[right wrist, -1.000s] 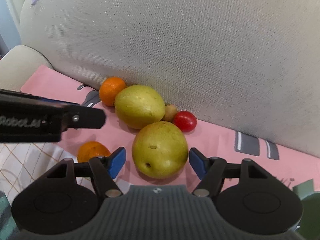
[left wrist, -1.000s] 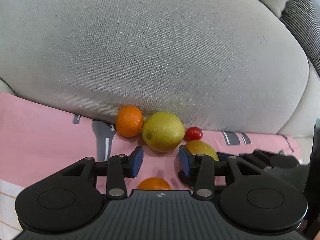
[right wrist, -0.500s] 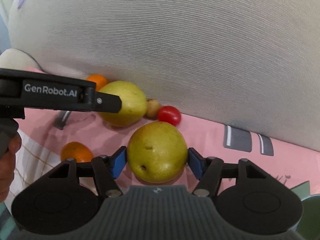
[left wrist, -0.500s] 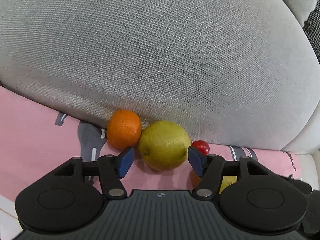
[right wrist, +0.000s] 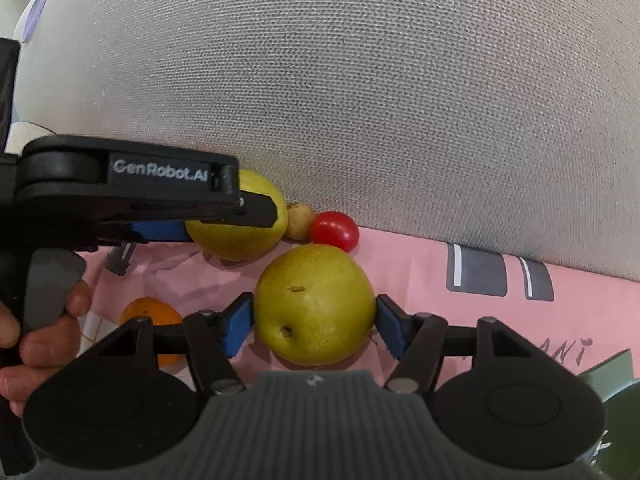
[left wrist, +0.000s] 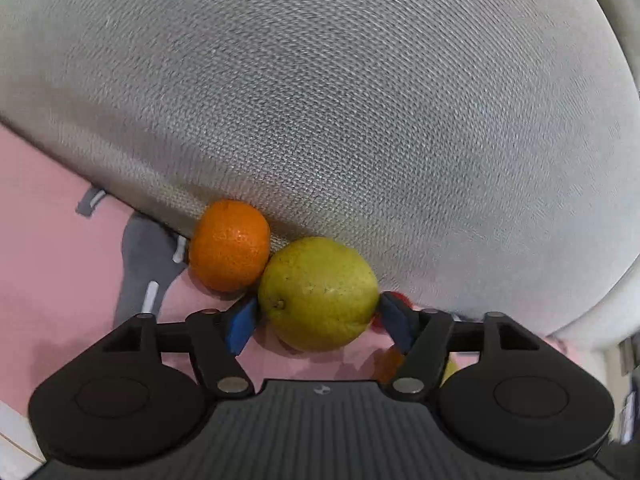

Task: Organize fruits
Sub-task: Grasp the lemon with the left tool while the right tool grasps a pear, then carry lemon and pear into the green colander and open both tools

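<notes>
In the left wrist view, my left gripper (left wrist: 318,322) has its blue pads against both sides of a yellow-green pear (left wrist: 318,292) that lies on the pink cloth (left wrist: 60,248) against the grey cushion. An orange (left wrist: 230,245) touches that pear on its left. In the right wrist view, my right gripper (right wrist: 314,322) has its pads on both sides of a second yellow-green pear (right wrist: 314,304). The left gripper's body (right wrist: 120,190) reaches in from the left over the first pear (right wrist: 240,236). A red tomato (right wrist: 335,230) and a small brownish fruit (right wrist: 298,220) lie behind.
A big grey cushion (right wrist: 360,100) rises right behind the fruit. Another orange (right wrist: 150,314) lies at the left, near the hand (right wrist: 36,340) that holds the left gripper. A green object (right wrist: 616,380) shows at the right edge.
Both grippers have moved forward and their jaws have closed in until the pads touch a pear each. The left one passed the near orange to reach the far pear.
</notes>
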`<state>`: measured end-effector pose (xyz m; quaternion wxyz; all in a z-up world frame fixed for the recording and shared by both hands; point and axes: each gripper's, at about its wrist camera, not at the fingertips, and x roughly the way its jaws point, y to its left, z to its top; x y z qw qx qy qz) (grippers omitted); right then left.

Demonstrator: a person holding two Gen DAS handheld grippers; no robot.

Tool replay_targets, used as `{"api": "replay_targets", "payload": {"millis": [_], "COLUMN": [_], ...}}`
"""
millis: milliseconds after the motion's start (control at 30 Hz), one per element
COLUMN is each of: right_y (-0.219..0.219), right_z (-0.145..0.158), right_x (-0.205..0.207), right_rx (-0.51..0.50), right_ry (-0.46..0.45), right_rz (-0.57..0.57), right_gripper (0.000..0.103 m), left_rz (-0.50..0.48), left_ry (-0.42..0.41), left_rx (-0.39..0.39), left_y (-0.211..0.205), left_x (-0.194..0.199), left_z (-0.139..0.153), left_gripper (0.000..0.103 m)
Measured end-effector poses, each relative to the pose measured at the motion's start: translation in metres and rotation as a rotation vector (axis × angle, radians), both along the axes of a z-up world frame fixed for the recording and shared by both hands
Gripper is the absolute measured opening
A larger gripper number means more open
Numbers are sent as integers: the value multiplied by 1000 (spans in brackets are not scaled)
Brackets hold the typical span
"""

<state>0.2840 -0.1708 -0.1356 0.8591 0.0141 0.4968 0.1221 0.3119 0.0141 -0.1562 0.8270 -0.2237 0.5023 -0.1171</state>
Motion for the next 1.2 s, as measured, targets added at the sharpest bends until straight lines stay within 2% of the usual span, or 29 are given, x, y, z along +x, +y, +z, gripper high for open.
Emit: {"api": "replay_targets", "payload": {"millis": [200, 300, 433, 567, 667, 900, 1067, 1200], "right_y": [0, -1, -3, 0, 3, 13, 19, 20], "right_z": [1, 1, 4, 12, 19, 49, 76, 92], "right_x": [3, 1, -3, -10, -15, -39, -62, -86], "right_rx": [1, 5, 18, 26, 33, 55, 67, 90], "right_ry": [-2, -2, -1, -7, -14, -73, -122, -141], "right_rz": [-5, -7, 0, 14, 28, 53, 84, 91], "right_gripper": [63, 62, 62, 62, 62, 62, 62, 62], "left_rz": [18, 1, 0, -11, 14, 49, 50, 28], "left_ry": [6, -5, -9, -34, -37, -100, -130, -142], "left_rx": [3, 41, 23, 56, 50, 25, 17, 54], "left_y": [-7, -8, -6, -6, 2, 34, 39, 36], "left_x": [-3, -7, -14, -22, -33, -63, -92, -112], "left_z": [-1, 6, 14, 29, 39, 86, 112, 122], "left_gripper": [74, 74, 74, 74, 74, 74, 74, 74]}}
